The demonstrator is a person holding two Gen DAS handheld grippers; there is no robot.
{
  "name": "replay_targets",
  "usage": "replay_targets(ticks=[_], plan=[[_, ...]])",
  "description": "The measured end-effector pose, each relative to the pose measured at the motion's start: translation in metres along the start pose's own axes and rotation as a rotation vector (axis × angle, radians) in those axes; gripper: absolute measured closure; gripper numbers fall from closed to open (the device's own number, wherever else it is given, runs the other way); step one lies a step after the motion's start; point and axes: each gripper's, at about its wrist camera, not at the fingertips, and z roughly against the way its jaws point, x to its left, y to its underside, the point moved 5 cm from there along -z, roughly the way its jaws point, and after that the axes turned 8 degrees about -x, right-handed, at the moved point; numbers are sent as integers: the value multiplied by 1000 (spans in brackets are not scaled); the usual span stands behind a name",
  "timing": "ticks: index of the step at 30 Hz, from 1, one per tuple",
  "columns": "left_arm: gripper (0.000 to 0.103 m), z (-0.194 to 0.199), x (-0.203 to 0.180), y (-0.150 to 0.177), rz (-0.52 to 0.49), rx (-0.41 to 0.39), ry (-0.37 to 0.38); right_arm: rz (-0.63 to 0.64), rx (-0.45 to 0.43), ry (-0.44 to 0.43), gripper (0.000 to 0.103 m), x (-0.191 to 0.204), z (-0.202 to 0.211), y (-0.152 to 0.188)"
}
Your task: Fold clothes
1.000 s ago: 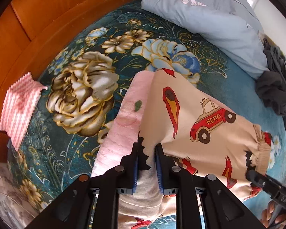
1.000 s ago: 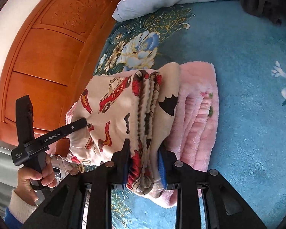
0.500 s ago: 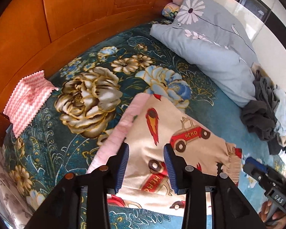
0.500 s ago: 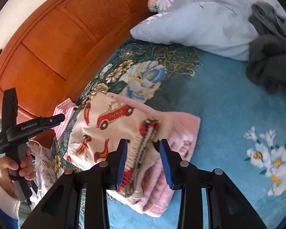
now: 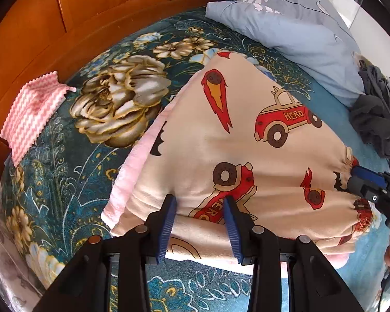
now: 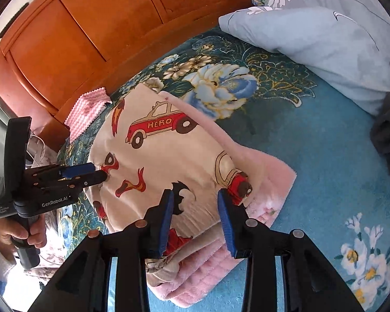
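Left gripper (image 5: 199,202) open over garment (image 5: 247,143), pillow (image 5: 299,31) beyond (dark clothes (image 5: 374,119), perhaps).

Bright daylight from the window side, colours punchy – heavy fisheye bending and black corners, centre pretty sharp, slight softness toward the rims.

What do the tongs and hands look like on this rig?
Both tongs, left and right, are matte black with ribbed blue finger pads and copper and silver pivot screws. The left unit's side reads "GenRobot.AI" in white. The left hand is bare, with a white cuff over a blue sleeve.
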Motion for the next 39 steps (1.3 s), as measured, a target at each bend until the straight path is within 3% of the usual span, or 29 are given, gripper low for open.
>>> replay_targets(ticks=[4,8,15,21,27,29,34,36,37,39], plan=[[62,16,-3,-3,17,-40,11,27,-9,16,67,12,14,-2],[62,25,-5,3,20,-58,27,45,-49,-42,67,31,36,10],[62,27,-9,21,36,-52,8,74,-10,10,66,34,21,32],[61,35,-16,35,52,-67,-4,39,-37,5,66,38,43,38],[61,40,-24,52,68,-76,-12,106,35,75,66,32,36,72],[52,39,-28,60,75,-67,-10,113,52,80,49,31,33,79],[32,40,-39,71,61,-85,-32,138,79,94,48,29,26,93],[30,41,-42,74,52,-93,-45,139,73,103,44,27,26,95],[29,41,-43,74,52,-99,-49,133,67,107,35,26,27,95],[26,43,-45,75,56,-114,-56,135,38,125,33,25,29,94]])
